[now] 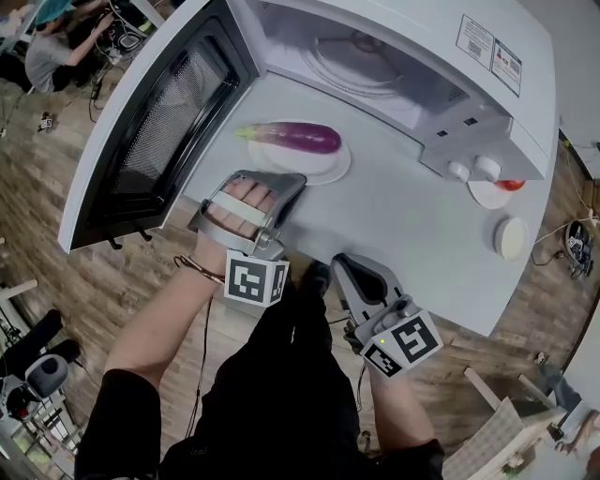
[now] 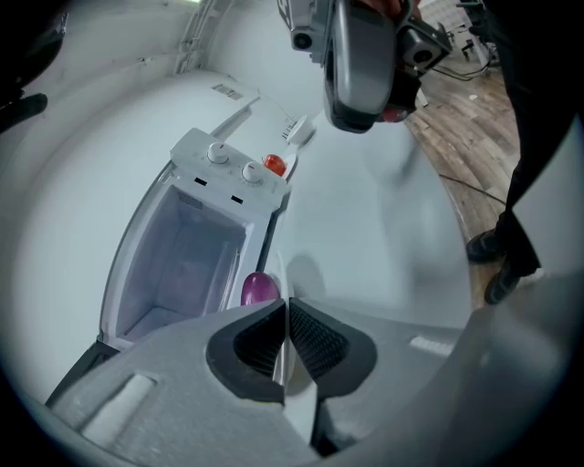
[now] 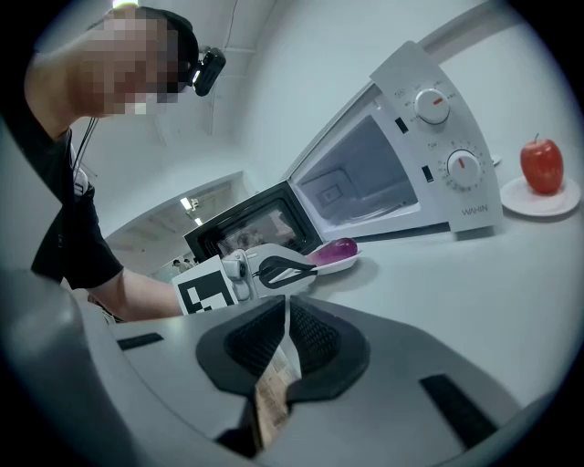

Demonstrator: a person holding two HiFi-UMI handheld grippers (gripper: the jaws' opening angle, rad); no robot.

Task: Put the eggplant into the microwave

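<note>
Lying on a white oval plate point(image 1: 328, 171) just before the open white microwave point(image 1: 412, 23), the glossy purple eggplant point(image 1: 292, 137) looks light, smooth, slightly soft: best gripped gently across its thick middle. Both left gripper point(image 1: 292, 180) and right gripper point(image 1: 343, 263) are closed, empty.

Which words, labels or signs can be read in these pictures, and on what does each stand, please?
"WAHIN", as best it reads: at the foot of the control panel of the microwave.
Two stickers on the microwave's top: print too small to read.
Marks round the dials: too small to read.
Square markers on the two cubes: patterns, no words.
</note>
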